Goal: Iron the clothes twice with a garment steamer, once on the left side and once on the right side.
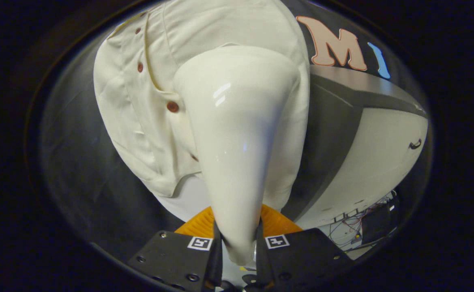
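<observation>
gripper [239, 243] clamps the steamer [237, 134] against the cream shirt [131, 121].

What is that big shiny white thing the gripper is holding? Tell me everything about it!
It is the garment steamer, seen from behind. Its body is smooth, glossy white, like hard plastic, with light glinting on it. It is narrow where the gripper clamps it between both fingers, and widens into a rounded head beyond them. An orange ribbed part sits by its narrow end. The head is up against the cream shirt with reddish-brown buttons; the steaming face is hidden.
</observation>
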Demonstrator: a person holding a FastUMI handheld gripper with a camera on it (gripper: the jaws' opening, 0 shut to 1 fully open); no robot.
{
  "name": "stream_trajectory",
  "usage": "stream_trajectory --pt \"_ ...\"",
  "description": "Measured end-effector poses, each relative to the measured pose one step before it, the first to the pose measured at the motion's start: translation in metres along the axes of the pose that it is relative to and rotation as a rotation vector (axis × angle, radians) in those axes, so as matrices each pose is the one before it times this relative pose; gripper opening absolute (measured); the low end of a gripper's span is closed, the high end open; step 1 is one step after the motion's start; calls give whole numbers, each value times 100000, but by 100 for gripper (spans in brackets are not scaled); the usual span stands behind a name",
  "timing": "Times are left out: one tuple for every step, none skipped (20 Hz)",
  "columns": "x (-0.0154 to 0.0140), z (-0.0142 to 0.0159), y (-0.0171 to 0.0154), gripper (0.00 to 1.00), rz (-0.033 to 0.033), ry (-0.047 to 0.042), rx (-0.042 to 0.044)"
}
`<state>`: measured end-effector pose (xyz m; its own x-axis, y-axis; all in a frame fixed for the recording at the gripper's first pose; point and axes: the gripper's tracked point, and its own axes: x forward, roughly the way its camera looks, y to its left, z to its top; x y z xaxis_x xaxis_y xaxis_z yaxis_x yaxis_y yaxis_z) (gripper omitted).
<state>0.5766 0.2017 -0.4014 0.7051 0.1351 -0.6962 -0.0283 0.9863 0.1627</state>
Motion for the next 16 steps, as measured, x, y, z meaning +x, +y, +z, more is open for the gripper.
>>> stream_trajectory --pt "-96 -791 -34 33 -20 1576 279" --pt "19 -788 26 33 359 1790 476" --pt "-95 -1008 144 33 782 2237 327" --pt "-320 -662 13 33 358 1191 122" --pt "-370 -479 -40 33 81 691 -26" --pt "-421 -493 -38 33 -75 484 78" --pt "-597 -718 59 33 -172 435 130" --pt "-414 -665 250 33 -427 -7 288" --pt "-527 -499 66 33 -441 44 275" --pt "-781 -479 -57 33 -635 -434 515" --pt "-900 -531 -19 33 -795 -196 777" --pt "-1245 -681 33 33 -997 -752 1095" --pt "-1093 -477 -27 33 -954 -519 770" --pt "-1191 -388 159 33 -767 -967 679" --pt "-1401 -484 344 33 -156 -1570 -18" --pt "-1522 -423 162 33 -5 -1683 -852"
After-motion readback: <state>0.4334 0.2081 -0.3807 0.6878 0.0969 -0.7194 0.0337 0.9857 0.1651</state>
